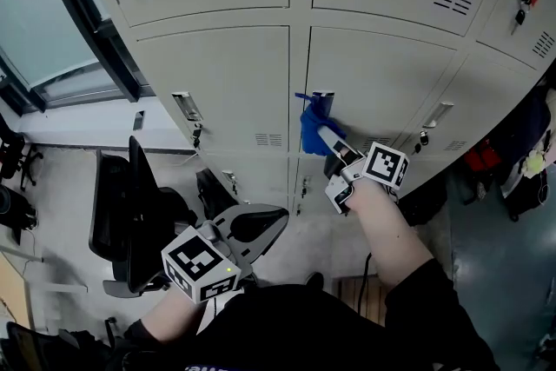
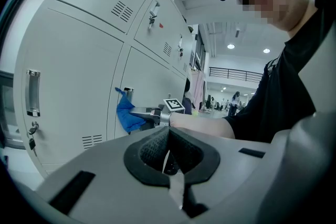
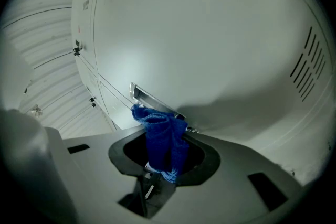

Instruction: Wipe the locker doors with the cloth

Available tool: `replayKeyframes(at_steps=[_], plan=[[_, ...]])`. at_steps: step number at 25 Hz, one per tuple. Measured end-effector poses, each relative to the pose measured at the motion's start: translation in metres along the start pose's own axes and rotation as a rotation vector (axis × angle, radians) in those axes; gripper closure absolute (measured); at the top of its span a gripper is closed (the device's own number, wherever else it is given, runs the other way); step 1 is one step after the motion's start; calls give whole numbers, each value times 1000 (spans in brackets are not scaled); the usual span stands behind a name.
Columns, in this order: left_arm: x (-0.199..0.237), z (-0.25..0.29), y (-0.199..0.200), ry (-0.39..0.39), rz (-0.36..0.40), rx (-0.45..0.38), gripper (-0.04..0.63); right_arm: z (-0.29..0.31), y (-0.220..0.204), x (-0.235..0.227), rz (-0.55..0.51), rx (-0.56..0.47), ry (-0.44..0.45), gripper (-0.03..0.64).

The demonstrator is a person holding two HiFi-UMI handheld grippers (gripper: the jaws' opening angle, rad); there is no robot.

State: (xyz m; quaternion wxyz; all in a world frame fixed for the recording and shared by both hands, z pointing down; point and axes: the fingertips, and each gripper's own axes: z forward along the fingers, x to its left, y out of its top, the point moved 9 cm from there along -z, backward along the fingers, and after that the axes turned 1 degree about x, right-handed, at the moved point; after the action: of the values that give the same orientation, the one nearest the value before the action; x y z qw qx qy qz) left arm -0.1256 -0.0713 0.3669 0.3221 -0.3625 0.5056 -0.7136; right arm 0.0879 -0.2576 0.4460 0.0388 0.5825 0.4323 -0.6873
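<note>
Between fingers (image 1: 333,142) of right gripper (image 3: 160,157), cloth (image 3: 160,134) against locker door (image 3: 210,34)

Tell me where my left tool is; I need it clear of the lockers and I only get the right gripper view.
Observer: The left tool hangs low by the person's waist, well off the lockers.
Operator: Is it holding anything?
Observer: No; its jaws are together with nothing between them.
Operator: Which door is the cloth on?
Observer: The cloth in the right tool is against the middle-row door, at its handle, just right of the centre seam.
</note>
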Motion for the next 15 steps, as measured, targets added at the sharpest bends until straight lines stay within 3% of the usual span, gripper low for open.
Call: replayKeyframes(at_steps=[9,12,15], plan=[[1,-4,-1,16,3,14,588,-3,-40,0,61,36,99,514],[1,-8,2,32,3,18,588,-5,-52,-20,105,48,20,514],[2,-10,1,42,1,23,588,-5,-56,-42,79,60,-44,514]])
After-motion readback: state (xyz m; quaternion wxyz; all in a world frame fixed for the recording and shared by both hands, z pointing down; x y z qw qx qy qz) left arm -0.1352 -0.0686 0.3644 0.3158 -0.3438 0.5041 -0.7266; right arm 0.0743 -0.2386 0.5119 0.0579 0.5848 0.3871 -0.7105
